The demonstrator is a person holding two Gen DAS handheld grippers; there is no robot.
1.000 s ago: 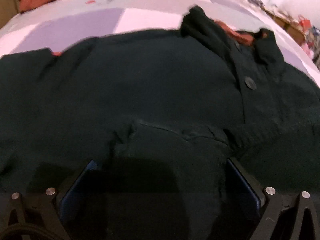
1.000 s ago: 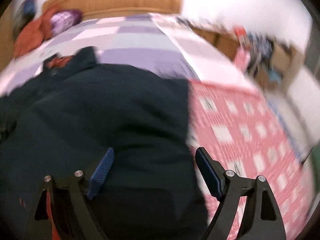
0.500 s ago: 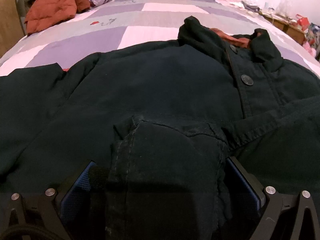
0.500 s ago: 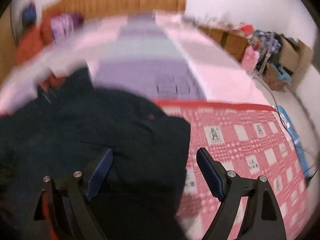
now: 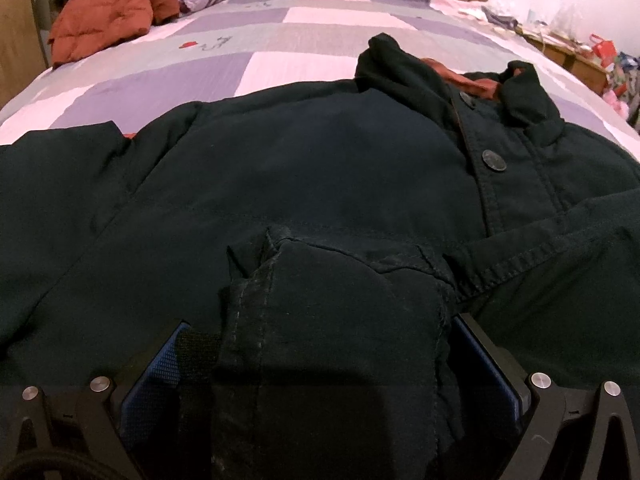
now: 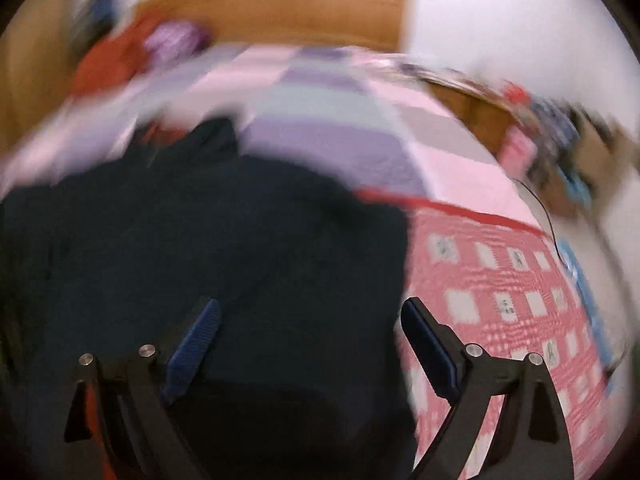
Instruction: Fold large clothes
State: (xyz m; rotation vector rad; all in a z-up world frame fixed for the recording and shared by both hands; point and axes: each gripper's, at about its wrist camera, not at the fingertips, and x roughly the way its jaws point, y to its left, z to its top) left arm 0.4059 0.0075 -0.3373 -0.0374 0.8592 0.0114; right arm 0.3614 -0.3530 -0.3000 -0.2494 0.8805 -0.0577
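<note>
The dark jacket (image 5: 304,184) lies spread front-up across the bed (image 5: 320,20), collar toward the headboard. The left gripper (image 5: 320,360) holds a bunched sleeve cuff (image 5: 332,312) between its pads; the thick wad could slip free if the grip loosens mid-fold, leaving the sleeve crooked. The right gripper (image 6: 308,344) stands with jaws apart over the jacket's edge, beside a pink checked blanket (image 6: 500,288). That view is blurred, so contact with the cloth is unclear. The jacket's hem is cut off.

Dim warm indoor light, left view sharp, right view motion-blurred, fisheye-bent edges
</note>
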